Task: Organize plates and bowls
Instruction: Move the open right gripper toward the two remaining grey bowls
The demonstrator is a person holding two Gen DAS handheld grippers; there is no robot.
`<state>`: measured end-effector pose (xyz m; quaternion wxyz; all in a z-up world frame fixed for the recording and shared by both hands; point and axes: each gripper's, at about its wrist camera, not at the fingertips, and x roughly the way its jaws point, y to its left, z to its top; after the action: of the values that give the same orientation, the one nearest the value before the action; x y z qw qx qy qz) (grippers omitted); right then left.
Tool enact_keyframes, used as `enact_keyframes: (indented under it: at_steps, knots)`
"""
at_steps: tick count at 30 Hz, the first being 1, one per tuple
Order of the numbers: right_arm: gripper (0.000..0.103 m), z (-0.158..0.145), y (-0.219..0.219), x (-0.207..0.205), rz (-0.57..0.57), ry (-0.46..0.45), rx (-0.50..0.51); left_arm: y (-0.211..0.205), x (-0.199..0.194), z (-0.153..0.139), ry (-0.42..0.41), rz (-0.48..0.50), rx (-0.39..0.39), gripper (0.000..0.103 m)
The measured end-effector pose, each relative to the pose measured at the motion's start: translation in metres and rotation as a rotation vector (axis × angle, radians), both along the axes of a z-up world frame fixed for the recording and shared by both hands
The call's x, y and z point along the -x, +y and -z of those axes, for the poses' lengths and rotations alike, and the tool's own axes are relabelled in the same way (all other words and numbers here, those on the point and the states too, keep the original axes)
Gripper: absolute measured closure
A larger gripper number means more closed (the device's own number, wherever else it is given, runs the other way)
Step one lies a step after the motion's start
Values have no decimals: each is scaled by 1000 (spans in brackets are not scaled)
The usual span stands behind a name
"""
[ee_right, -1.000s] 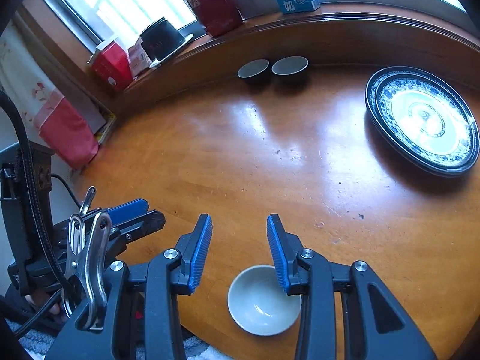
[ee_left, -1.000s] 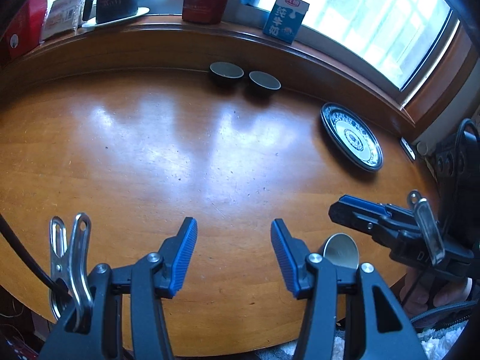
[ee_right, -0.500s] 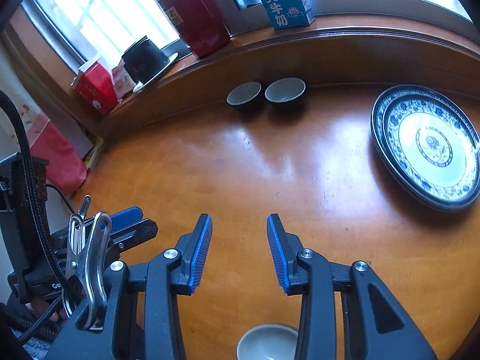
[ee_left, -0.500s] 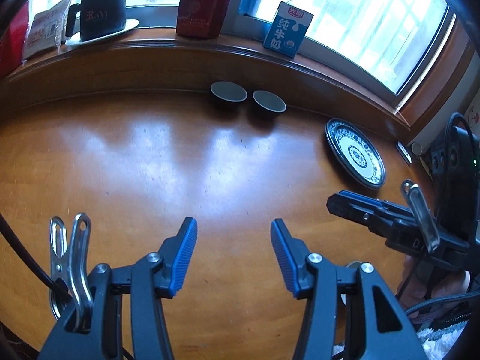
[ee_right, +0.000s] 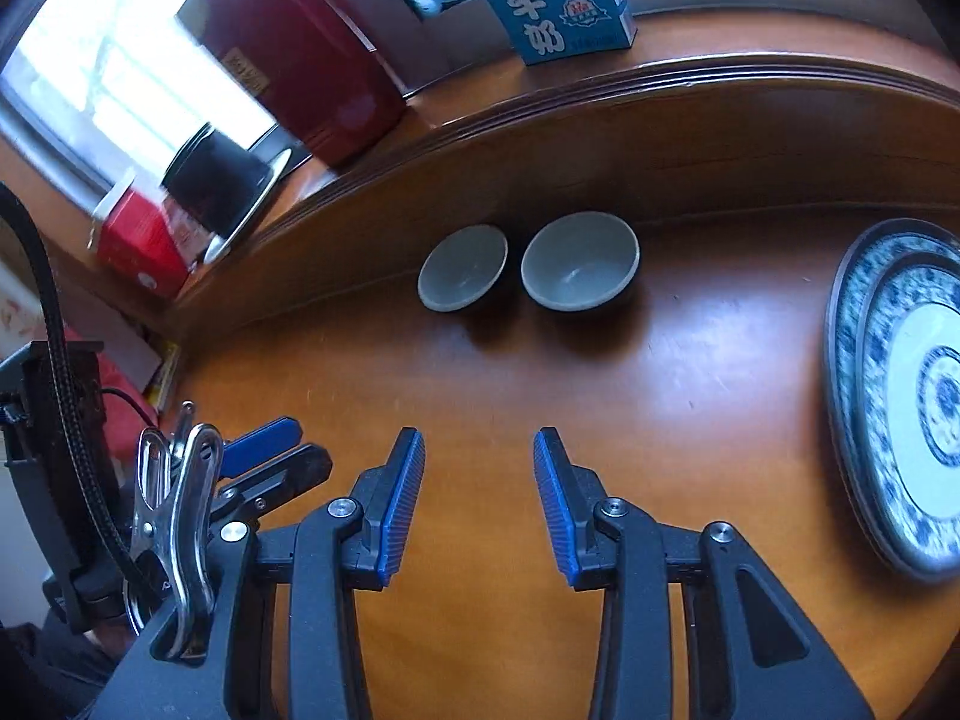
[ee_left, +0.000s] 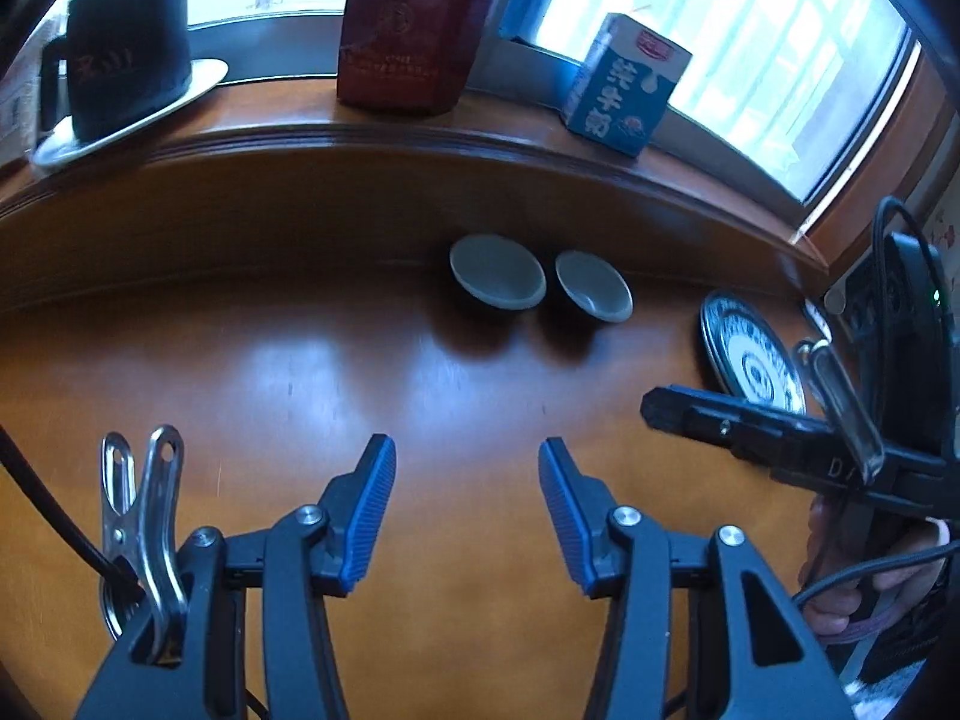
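Two small grey-green bowls stand side by side at the back of the wooden table: the left bowl (ee_left: 497,271) (ee_right: 462,267) and the right bowl (ee_left: 593,286) (ee_right: 579,261). A blue-and-white patterned plate (ee_left: 750,354) (ee_right: 906,396) lies at the right. My left gripper (ee_left: 467,468) is open and empty above the table, in front of the bowls. My right gripper (ee_right: 479,462) is open and empty, also short of the bowls. The right gripper shows in the left wrist view (ee_left: 750,432), in front of the plate.
A raised wooden ledge (ee_left: 420,144) runs behind the bowls. On it stand a blue milk carton (ee_left: 624,84), a red box (ee_left: 408,18) and a black kettle on a white plate (ee_left: 126,42). A red container (ee_right: 144,240) stands at the far left.
Both grippers have moved forward toward the bowls and the ledge. The small white bowl near the table's front edge has dropped out of both views. Both grippers stay open.
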<state>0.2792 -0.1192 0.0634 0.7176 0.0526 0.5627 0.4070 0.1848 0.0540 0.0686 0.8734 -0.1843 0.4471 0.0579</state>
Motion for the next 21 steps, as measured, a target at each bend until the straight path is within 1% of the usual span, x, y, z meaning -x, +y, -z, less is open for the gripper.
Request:
enact_keyframes:
  at_steps: [3, 6, 7, 8, 12, 15, 17, 20, 21]
  knots:
    - [64, 4, 14, -22, 41, 55, -24, 24, -29, 4, -27, 17, 79, 55]
    - [64, 10, 27, -39, 74, 119, -49, 49, -61, 16, -47, 37, 208, 55]
    - [64, 13, 33, -43, 79, 144, -53, 56, -71, 22, -45, 43, 245, 55]
    - [64, 15, 37, -44, 80, 157, -53, 62, -80, 28, -39, 49, 266, 55]
    - [64, 27, 62, -47, 53, 185, -27, 77, -107, 48, -9, 60, 307, 56]
    - [64, 34, 73, -47, 51, 177, -8, 85, -115, 55, 2, 49, 330, 71]
    - [64, 38, 78, -47, 61, 172, 1, 83, -121, 55, 27, 74, 325, 72]
    - [64, 41, 79, -47, 98, 166, 14, 80, -126, 56, 52, 82, 307, 80]
    - [63, 42, 79, -47, 99, 162, 13, 79, -126, 55, 61, 89, 304, 86]
